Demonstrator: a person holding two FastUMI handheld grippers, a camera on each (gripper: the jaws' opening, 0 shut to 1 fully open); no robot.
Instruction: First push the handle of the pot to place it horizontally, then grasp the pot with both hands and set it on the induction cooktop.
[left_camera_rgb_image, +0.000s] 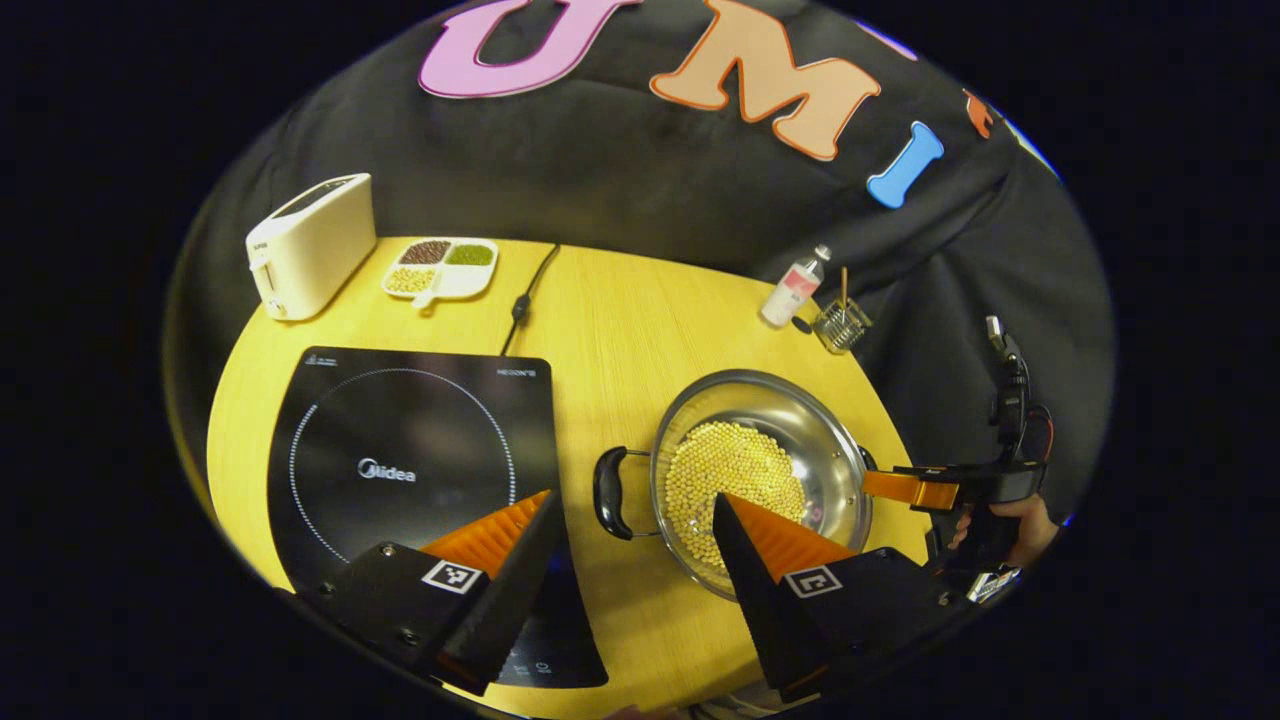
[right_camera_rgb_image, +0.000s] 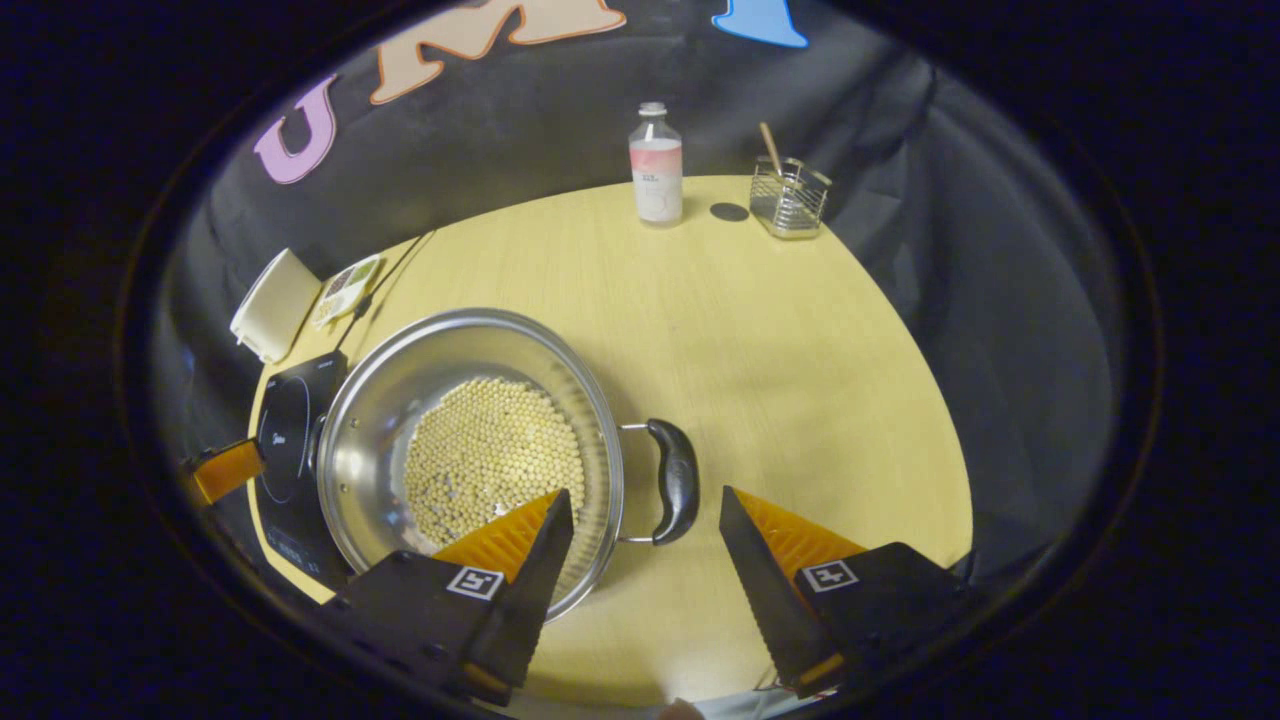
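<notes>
**Q:** Yellow tabletop (right_camera_rgb_image: 800, 330): where do the tongs stand?

**A:** Left tongs (left_camera_rgb_image: 635, 525) gape wide around the pot's near handle (left_camera_rgb_image: 611, 492); right tongs (right_camera_rgb_image: 645, 525) gape around the other handle (right_camera_rgb_image: 675, 480).

**Q:** Progress?

**A:** Handles look level. The pot (left_camera_rgb_image: 760, 470) sits beside the induction cooktop (left_camera_rgb_image: 420, 470), ungrasped; gripping and lifting remain.

A round yellow wooden table (left_camera_rgb_image: 620, 330) spreads ahead of the fingers in both views, its grain running away from them. Beyond its far edge hangs a black cloth wall (right_camera_rgb_image: 520, 130) (creased, dimly lit).
</notes>
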